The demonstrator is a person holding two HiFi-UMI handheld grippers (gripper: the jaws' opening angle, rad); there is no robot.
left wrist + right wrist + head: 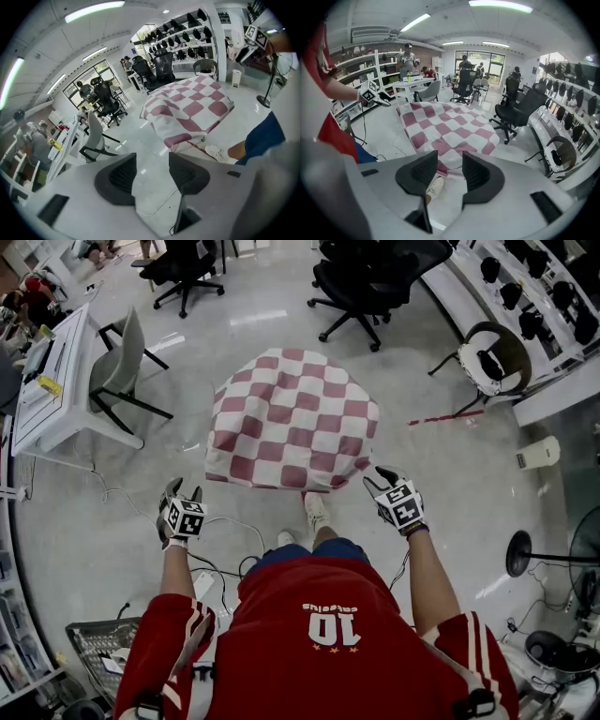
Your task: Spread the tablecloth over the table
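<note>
Our left tongs (pixel 184 489) and right tongs (pixel 381 478) stood open, empty, beside the checked tablecloth (pixel 291 418); soft, light cloth, we judged, best pinched at its near corners.

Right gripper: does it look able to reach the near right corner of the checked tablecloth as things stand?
Probably yes. The right gripper is open and empty, close beside the near right corner of the red-and-white checked tablecloth, and no obstacle shows between them.
</note>
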